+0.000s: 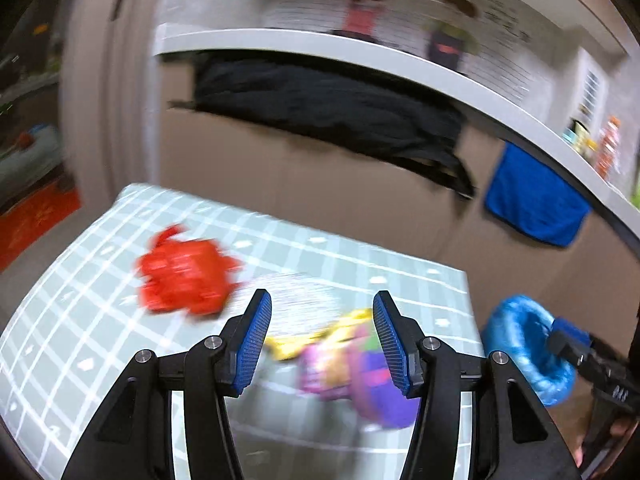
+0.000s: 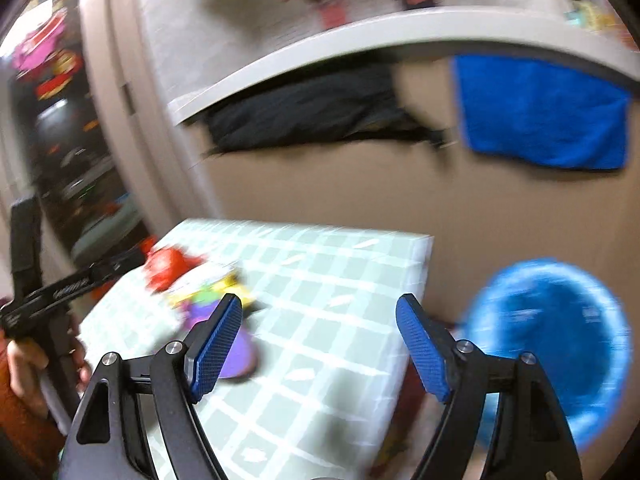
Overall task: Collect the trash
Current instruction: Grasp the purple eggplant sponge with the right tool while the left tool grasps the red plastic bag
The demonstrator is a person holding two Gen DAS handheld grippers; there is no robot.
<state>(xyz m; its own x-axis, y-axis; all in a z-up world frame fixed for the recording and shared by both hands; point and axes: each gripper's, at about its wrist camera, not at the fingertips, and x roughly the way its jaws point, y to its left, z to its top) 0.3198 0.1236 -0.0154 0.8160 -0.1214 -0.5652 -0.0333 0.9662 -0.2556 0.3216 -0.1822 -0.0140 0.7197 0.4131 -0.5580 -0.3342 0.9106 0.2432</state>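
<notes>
A crumpled red wrapper point(image 1: 184, 276) lies on the green checked tablecloth point(image 1: 80, 320), with a clear plastic scrap point(image 1: 296, 292) to its right. A yellow, pink and purple wrapper point(image 1: 344, 360) rests on the cloth, seen between my left gripper's point(image 1: 322, 300) fingers, which stand wide apart and do not touch it. My right gripper point(image 2: 320, 304) is open and empty over the cloth point(image 2: 320, 360) near the table's right edge. It sees the red wrapper point(image 2: 168, 268) and the purple wrapper point(image 2: 208, 300) to its left. A blue-lined bin point(image 2: 552, 340) stands on the floor right of the table.
A brown panel rises behind the table under a white ledge point(image 1: 360, 52), with a black cloth point(image 1: 328, 108) and a blue towel point(image 1: 536, 200) hanging on it. The bin point(image 1: 528, 348) is beside the table's right edge. A hand point(image 2: 24, 368) holds the left tool. A red mat point(image 1: 36, 220) lies on the floor.
</notes>
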